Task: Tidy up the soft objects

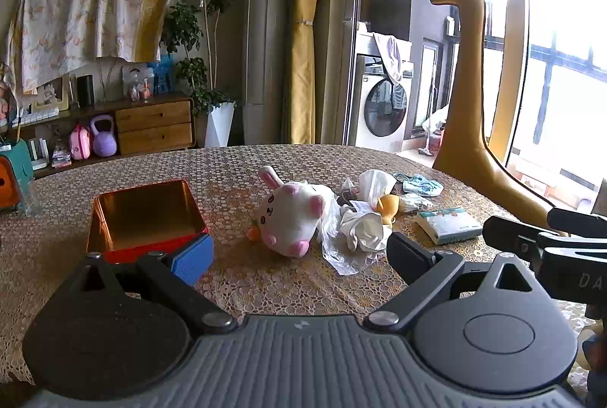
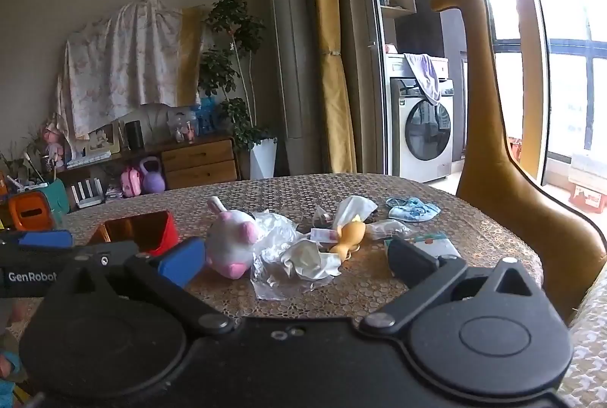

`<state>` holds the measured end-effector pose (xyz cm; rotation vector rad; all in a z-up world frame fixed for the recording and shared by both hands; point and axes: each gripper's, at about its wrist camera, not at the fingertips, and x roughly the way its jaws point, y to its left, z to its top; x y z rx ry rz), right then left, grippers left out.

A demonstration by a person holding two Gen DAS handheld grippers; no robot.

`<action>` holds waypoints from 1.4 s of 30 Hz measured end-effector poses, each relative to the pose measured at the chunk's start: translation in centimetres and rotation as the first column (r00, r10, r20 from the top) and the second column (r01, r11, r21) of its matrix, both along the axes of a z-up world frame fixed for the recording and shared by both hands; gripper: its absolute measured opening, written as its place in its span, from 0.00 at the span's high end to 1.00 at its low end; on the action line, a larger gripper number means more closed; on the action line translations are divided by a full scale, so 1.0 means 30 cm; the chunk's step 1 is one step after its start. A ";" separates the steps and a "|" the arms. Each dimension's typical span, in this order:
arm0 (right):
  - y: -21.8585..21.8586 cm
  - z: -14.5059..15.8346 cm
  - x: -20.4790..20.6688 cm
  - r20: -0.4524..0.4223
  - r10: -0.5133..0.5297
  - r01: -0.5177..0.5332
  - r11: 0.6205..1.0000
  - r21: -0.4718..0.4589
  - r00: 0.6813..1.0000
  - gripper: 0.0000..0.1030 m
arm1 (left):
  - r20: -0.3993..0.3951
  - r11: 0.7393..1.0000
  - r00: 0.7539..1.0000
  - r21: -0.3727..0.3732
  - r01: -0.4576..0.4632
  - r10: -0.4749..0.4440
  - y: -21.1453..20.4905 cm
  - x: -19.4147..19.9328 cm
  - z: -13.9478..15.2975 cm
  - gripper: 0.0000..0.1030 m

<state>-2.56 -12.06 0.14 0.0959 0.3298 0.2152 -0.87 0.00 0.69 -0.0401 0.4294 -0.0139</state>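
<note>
A white and pink plush rabbit [image 1: 290,216] lies on its side mid-table, beside an open, empty red tin box [image 1: 146,218]. Right of it lie crumpled clear plastic [image 1: 341,248], a white cloth [image 1: 362,228], a small yellow soft toy [image 1: 389,207], a white tissue [image 1: 375,182] and a blue patterned cloth [image 1: 421,185]. My left gripper [image 1: 299,256] is open and empty, just short of the rabbit. My right gripper [image 2: 296,260] is open and empty, facing the plastic [image 2: 277,256], rabbit [image 2: 231,245] and yellow toy [image 2: 349,237]; the tin [image 2: 146,229] is at its left.
A tissue pack [image 1: 451,226] lies at the table's right. A tall yellow giraffe figure [image 1: 474,85] stands past the right edge. An orange and teal box [image 1: 13,180] sits at the far left. The table [image 1: 265,286] has a lace-patterned cover.
</note>
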 end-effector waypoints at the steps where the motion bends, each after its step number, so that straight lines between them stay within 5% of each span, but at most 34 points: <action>1: 0.001 -0.003 0.001 -0.001 0.002 -0.002 1.000 0.001 1.000 0.00 | -0.001 1.000 1.000 0.001 0.000 0.000 -0.001 -0.001 0.001 0.04; 42: 0.025 0.004 -0.003 -0.005 0.050 -0.050 0.999 0.004 0.999 0.00 | -0.001 1.000 1.000 0.003 -0.011 0.011 0.027 -0.005 0.002 0.04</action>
